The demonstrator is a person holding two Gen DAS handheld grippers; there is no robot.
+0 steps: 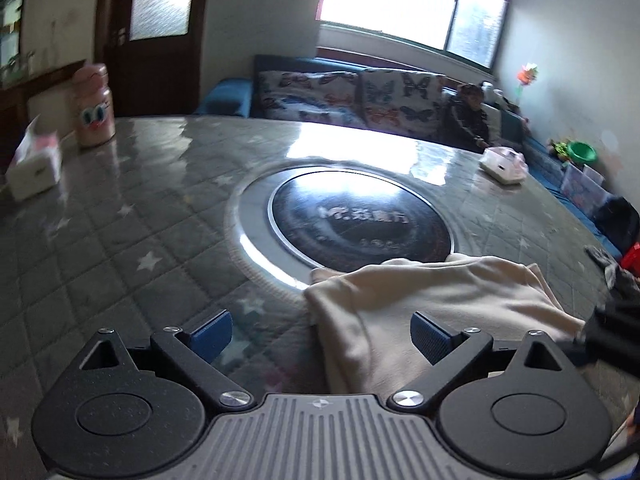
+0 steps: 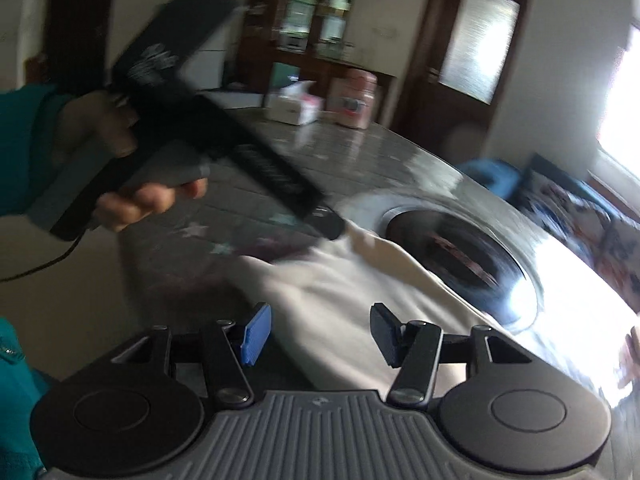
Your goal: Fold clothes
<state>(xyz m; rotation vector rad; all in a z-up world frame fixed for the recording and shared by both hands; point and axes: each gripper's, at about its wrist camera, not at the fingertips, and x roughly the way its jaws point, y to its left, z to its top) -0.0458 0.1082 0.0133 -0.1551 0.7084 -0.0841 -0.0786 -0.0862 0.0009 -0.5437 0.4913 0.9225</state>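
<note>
Cream garment (image 1: pixel 440 300) lies partly folded on the near table (image 1: pixel 140 220), edge overlapping the round hob. Left gripper (image 1: pixel 322 338) spread wide, released; right gripper (image 2: pixel 318 336) half-open above cloth, empty, likely repositioning.

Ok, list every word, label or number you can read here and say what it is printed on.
"Mr." followed by several characters too blurred to read: on the dark round glass plate set in the table.
A smaller line of print below it on the plate: too blurred to read.
Pale marking on the left gripper's black body: too smeared to read.
</note>
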